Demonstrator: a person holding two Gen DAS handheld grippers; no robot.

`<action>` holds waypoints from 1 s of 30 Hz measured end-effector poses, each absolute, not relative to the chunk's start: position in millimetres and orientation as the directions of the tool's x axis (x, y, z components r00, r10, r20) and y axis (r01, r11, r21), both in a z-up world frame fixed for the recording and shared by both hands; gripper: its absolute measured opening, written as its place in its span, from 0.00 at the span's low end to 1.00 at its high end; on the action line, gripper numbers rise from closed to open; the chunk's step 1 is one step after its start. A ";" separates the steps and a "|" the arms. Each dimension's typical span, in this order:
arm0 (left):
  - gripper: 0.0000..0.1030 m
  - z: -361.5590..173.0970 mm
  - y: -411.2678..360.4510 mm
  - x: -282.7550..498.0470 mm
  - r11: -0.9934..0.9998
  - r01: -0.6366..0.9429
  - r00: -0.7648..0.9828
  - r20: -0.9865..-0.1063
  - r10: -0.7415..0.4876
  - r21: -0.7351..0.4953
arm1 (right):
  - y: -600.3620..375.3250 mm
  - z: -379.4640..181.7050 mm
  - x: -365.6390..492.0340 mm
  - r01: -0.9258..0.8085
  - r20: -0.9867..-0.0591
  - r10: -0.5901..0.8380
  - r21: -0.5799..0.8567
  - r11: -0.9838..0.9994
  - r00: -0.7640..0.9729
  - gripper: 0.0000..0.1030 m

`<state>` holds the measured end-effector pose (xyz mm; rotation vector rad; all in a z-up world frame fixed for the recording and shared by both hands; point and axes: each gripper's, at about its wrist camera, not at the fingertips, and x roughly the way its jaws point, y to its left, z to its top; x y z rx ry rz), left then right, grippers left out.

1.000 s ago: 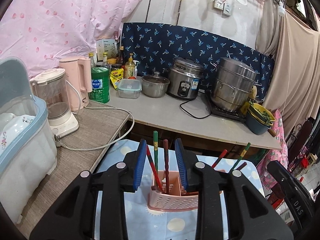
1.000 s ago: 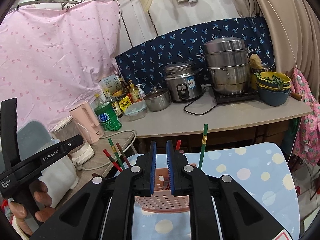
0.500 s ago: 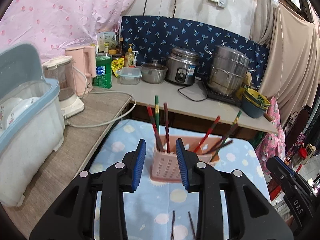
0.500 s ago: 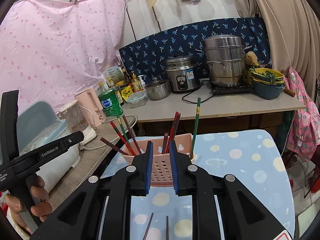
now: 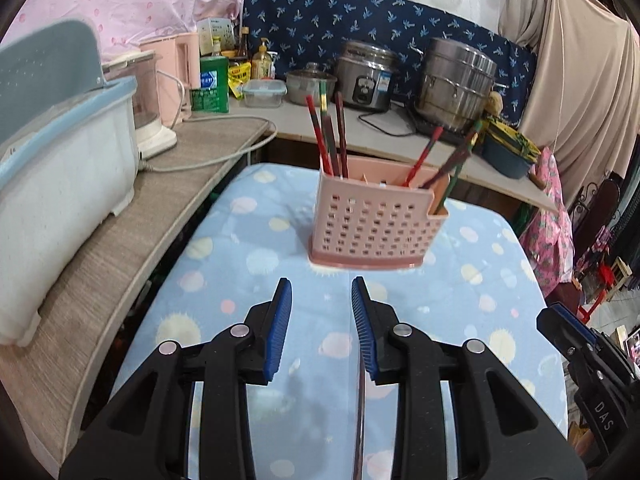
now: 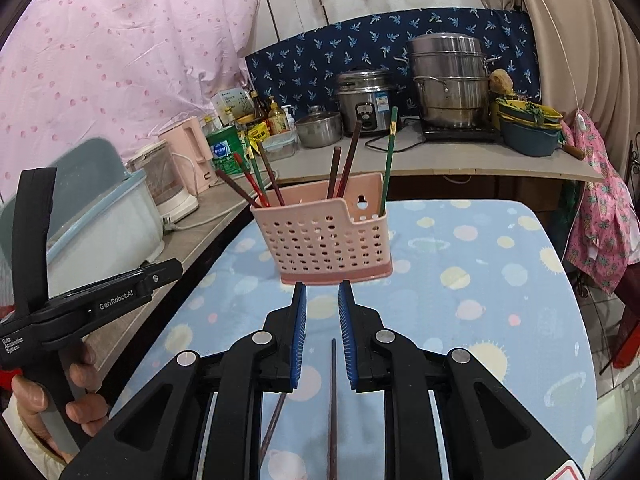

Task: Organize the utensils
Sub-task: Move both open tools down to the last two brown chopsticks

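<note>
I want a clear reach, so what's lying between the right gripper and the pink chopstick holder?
Nothing: in the right wrist view only bare blue spotted cloth separates the right gripper from the holder. Two loose chopsticks lie nearer, under the gripper.

Open cloth-covered worktop point(image 6: 480, 300) between the viewer and the pink utensil holder point(image 6: 328, 240): clear on its right half; two loose chopsticks point(image 6: 332, 400) lie flat near the front edge; holder stands mid-surface, its chopsticks point(image 5: 332, 136) fanning upward and outward, blocking approach from above; left flank hemmed by the grey side counter point(image 5: 120, 240) bearing a dish bin point(image 5: 60, 184) and blender point(image 6: 168, 180); rear shelf point(image 6: 440, 156) crowded with pots.
</note>
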<state>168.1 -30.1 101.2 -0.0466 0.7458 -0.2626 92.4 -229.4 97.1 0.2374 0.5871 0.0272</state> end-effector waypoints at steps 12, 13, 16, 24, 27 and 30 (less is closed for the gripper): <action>0.29 39.2 -28.2 123.8 0.961 0.244 0.595 -0.763 -0.254 -0.130 | -217.2 37.3 44.1 0.061 -0.654 0.107 0.229 0.971 0.749 0.17; 0.29 32.2 -28.5 120.3 0.960 0.248 0.579 -0.775 -0.254 -0.130 | -217.1 32.9 42.3 0.064 -0.662 0.109 0.231 0.971 0.741 0.17; 0.29 15.9 -29.4 112.0 0.957 0.257 0.542 -0.801 -0.255 -0.131 | -214.0 17.4 32.9 0.067 -0.686 0.120 0.239 0.969 0.717 0.17; 0.36 -16.6 -32.5 85.8 0.952 0.282 0.472 -0.846 -0.248 -0.121 | -202.4 -22.4 13.4 0.077 -0.748 0.140 0.248 0.966 0.649 0.17; 0.40 -24.4 -34.9 79.3 0.949 0.292 0.450 -0.858 -0.248 -0.121 | -198.8 -32.0 9.4 0.080 -0.763 0.137 0.240 0.967 0.632 0.17; 0.47 -29.9 -36.3 74.1 0.947 0.297 0.440 -0.863 -0.247 -0.120 | -197.1 -36.7 8.4 0.079 -0.770 0.134 0.233 0.969 0.624 0.17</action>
